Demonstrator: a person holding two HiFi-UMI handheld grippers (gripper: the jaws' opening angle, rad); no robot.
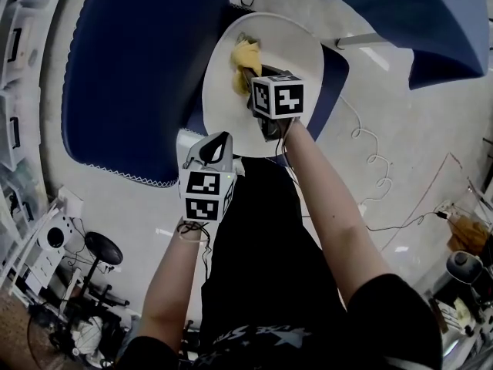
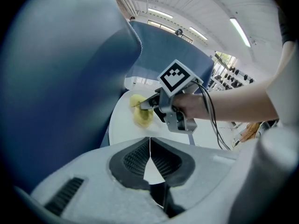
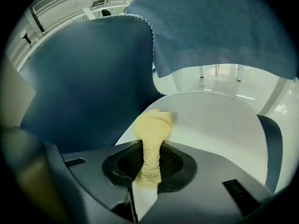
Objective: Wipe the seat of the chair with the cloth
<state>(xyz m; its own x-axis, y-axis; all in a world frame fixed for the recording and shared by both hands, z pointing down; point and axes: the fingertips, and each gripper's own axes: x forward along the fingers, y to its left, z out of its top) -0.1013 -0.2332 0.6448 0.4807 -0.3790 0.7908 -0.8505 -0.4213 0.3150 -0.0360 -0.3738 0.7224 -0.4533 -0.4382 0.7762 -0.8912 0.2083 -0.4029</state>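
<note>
Yellow, nubbly and bunched into a wad, the cloth [image 3: 152, 129] rests on the white chair seat [image 3: 219, 120] beside blue fabric [image 3: 93, 78], gripped by the right gripper [image 3: 150, 164] fingers. Left gripper [image 2: 149, 146] fingers are clenched together, empty.
</note>
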